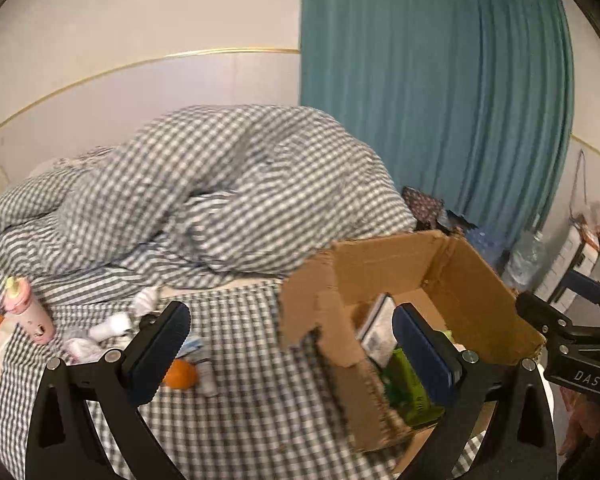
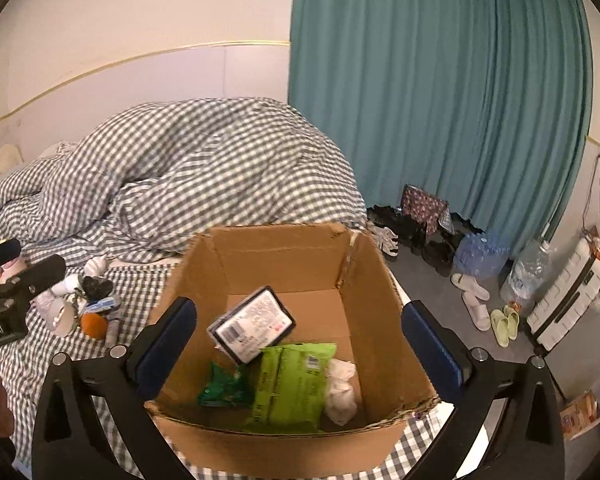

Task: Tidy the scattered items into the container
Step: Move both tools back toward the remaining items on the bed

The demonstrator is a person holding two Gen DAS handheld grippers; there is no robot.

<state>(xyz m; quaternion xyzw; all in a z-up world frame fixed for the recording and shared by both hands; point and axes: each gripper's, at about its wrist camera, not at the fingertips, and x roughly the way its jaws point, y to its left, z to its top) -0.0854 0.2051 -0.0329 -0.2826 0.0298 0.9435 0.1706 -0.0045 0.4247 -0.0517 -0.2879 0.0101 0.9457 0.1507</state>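
An open cardboard box [image 2: 284, 256] stands on the checked bed. In it lie a black labelled packet [image 2: 256, 324], a light green packet [image 2: 292, 384], a dark green wrapper [image 2: 220, 388] and a crumpled white piece [image 2: 340, 392]. My right gripper [image 2: 298, 308] hangs open over the box, nothing between its fingers. My left gripper [image 1: 290, 316] is open and empty too, at the box's [image 1: 460, 272] left flap. Left of the box lie an orange [image 1: 182, 374], white socks [image 1: 112, 326], a pink bottle [image 1: 30, 312] and a dark lump [image 2: 96, 286].
A bunched checked duvet [image 1: 220, 184] rises behind the items. Right of the bed a teal curtain [image 2: 440, 100] hangs over a grey floor with shoes [image 2: 412, 232], slippers [image 2: 476, 304], water bottles [image 2: 480, 256] and a white suitcase [image 2: 568, 296]. The box sits near the bed's right edge.
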